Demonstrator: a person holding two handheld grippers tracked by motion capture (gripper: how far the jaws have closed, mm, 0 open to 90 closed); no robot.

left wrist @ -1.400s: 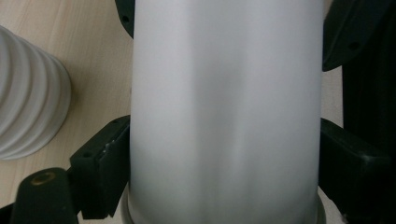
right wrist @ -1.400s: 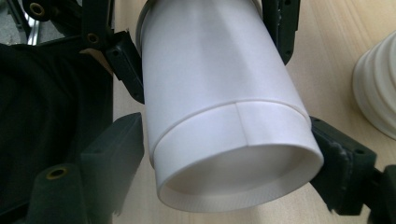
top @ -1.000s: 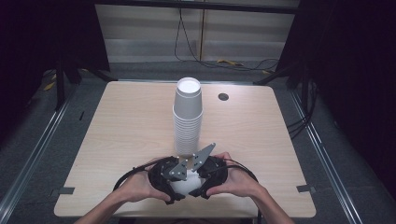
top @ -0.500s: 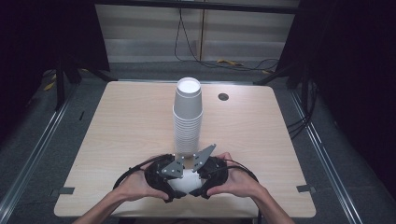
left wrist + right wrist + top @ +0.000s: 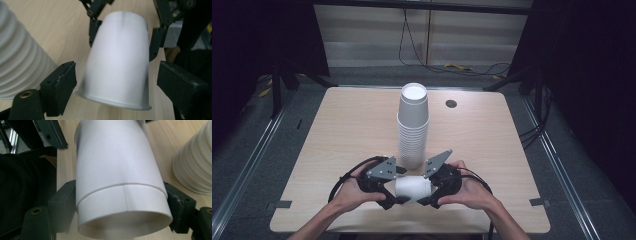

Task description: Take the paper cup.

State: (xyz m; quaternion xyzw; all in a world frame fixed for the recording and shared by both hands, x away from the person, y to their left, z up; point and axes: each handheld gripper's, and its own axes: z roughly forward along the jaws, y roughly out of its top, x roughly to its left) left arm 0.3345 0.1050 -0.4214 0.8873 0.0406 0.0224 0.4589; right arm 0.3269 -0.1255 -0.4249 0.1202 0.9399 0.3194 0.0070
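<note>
A single white paper cup [image 5: 413,187] lies on its side between my two grippers near the table's front edge. My right gripper [image 5: 428,192] is shut on it; in the right gripper view [image 5: 122,205] both jaws press the cup [image 5: 117,170] near its hollow base end. My left gripper [image 5: 398,192] stands open around the cup's rim end. In the left gripper view [image 5: 117,82] small gaps show between its jaws and the cup [image 5: 117,65], and the right gripper [image 5: 122,37] clamps the far end.
A tall stack of white cups [image 5: 413,125] stands upside down at the table's middle, just behind the grippers, and appears beside the jaws [image 5: 17,57] [image 5: 195,162]. A dark round grommet [image 5: 451,104] sits at the back of the wooden table [image 5: 337,130].
My left gripper has drawn a little to the left, so more of the white cup shows between the two grippers. The right gripper and the stack have stayed in place.
</note>
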